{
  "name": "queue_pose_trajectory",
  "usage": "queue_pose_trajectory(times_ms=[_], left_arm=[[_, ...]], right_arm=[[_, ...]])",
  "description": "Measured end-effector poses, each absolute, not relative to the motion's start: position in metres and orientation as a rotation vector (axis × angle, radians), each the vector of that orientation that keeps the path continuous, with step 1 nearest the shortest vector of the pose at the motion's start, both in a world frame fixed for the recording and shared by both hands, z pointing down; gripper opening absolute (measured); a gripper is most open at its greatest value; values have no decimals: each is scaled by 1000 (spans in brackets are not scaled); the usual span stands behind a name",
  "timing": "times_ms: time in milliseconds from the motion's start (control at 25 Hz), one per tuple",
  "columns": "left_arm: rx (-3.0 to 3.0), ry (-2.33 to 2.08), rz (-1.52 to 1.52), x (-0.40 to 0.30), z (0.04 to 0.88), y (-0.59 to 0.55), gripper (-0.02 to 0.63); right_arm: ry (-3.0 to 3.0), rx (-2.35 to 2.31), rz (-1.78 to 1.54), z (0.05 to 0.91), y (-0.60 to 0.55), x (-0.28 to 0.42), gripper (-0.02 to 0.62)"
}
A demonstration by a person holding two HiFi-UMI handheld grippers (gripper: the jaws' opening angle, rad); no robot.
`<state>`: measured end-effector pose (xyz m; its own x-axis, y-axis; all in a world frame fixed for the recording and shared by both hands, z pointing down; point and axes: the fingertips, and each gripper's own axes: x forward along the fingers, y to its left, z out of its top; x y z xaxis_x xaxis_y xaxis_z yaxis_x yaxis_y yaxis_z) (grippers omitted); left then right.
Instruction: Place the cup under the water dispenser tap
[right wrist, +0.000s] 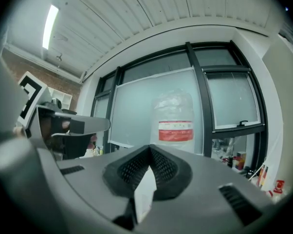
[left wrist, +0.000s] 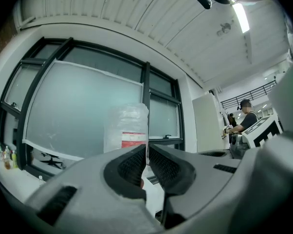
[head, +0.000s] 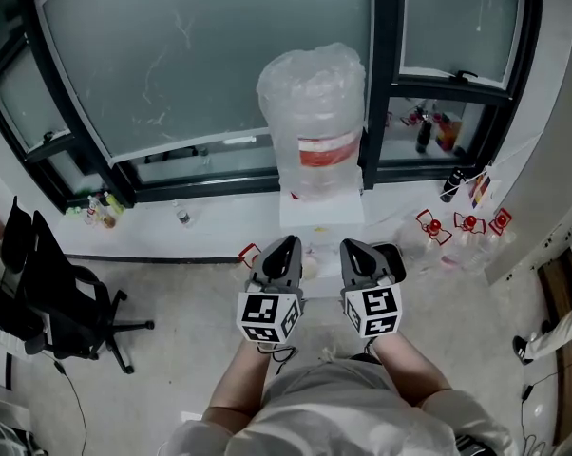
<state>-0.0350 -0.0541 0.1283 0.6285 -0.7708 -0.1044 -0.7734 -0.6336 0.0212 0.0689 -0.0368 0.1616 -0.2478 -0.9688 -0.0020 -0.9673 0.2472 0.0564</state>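
The water dispenser [head: 319,212] is a white body against the window, carrying a big plastic-wrapped bottle [head: 313,122] with a red label. The bottle also rises beyond the jaws in the left gripper view [left wrist: 127,128] and the right gripper view [right wrist: 174,123]. My left gripper [head: 288,242] [left wrist: 147,147] and right gripper [head: 351,245] [right wrist: 149,147] are held side by side just in front of the dispenser, pointing at it. Both have their tips together with nothing between them. Only the white dispenser shows through the slit under the tips. I see no cup in any view.
A black office chair [head: 48,293] stands at the left. Small bottles [head: 101,212] sit on the sill, darker ones [head: 424,136] by the right window. Red-topped items [head: 467,223] lie on the floor at the right. A person [left wrist: 246,118] stands far off.
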Motion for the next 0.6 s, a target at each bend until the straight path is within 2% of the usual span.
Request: queue_pose_trajectory(times_ms=[600], left_arm=[[-2808, 1278, 135, -42, 128, -70, 34]], right_arm=[[-2500, 1849, -138, 154, -55, 46, 26]])
